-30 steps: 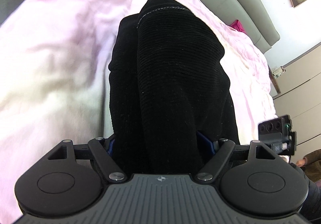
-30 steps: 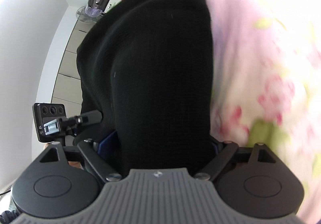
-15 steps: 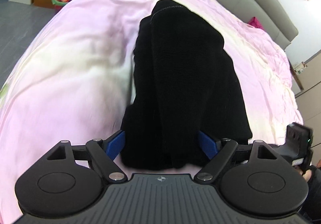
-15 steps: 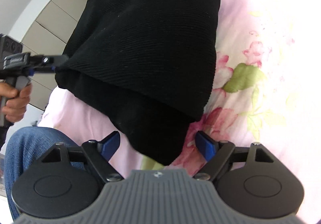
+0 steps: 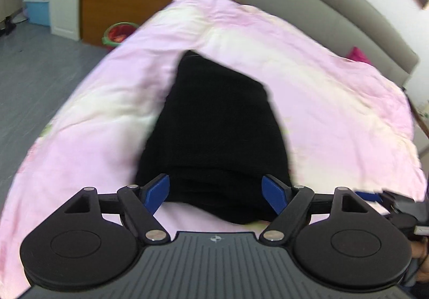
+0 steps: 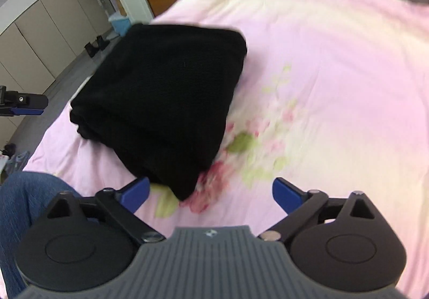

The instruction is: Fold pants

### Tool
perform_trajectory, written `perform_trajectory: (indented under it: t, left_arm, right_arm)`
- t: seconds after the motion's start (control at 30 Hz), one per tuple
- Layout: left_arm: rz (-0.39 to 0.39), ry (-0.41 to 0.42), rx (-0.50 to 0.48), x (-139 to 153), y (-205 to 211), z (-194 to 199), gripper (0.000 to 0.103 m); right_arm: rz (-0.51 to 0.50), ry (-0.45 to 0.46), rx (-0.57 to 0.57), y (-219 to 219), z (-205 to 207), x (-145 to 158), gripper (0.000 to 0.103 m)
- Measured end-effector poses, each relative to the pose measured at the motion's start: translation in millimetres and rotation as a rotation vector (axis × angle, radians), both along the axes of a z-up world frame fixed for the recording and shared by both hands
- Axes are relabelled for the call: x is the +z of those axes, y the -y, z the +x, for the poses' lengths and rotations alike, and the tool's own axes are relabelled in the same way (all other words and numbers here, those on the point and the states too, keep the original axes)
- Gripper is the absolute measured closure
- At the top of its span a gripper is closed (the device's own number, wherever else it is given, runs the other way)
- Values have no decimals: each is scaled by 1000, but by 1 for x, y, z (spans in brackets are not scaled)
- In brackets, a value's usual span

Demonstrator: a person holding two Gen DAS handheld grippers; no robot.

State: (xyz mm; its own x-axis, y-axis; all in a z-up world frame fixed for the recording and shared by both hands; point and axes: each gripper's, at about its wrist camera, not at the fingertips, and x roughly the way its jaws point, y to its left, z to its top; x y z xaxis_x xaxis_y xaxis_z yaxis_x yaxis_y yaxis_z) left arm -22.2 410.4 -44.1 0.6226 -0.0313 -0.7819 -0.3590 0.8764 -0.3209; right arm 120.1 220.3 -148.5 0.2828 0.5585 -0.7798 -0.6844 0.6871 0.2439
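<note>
The black pants (image 5: 219, 124) lie folded in a thick stack on the pink flowered bedcover (image 5: 335, 111). My left gripper (image 5: 215, 193) hangs above their near edge, its blue pads wide apart and clear of the cloth; the jaws are closing a little. In the right wrist view the pants (image 6: 166, 90) lie ahead and to the left. My right gripper (image 6: 211, 193) hovers over the bedcover (image 6: 321, 58) by their near corner, jaws opening, holding nothing. Each gripper shows at the edge of the other's view: the right gripper (image 5: 396, 205) and the left gripper (image 6: 24, 103).
A grey headboard (image 5: 308, 4) runs along the far side of the bed. On the floor to the left stand a wooden cabinet (image 5: 120, 4), a green bin (image 5: 118, 33) and a blue box (image 5: 37, 9). A person's jeans leg (image 6: 26, 205) is at the bed's near edge.
Both grippers have drawn back and upward from the pants, which filled their jaws a second ago. The pants now lie folded on the bed, free of both.
</note>
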Motion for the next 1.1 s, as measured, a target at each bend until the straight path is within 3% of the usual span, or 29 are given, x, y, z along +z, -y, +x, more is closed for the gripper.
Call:
perform_trajectory:
  t: [0.13,0.3,0.4,0.6,1.1]
  left_arm:
    - [121,6,9,24,46,-2,11]
    - [227,6,83,41,86,-3,11]
    - [282,-34,128,42,101,-1,2]
    - [310,-117,159,32,129,1,3]
    - [336,-118,177,39,145,-9,3]
  right_arm:
    - [6,93,-17,5,-16,37,5]
    - [26,123,-48,24,-28,74,5]
    - [35,109,-84,28,-36,89,5]
    - [15,148,-110,37,-59,104,5]
    - [25,116,-165,61,-72,104,5]
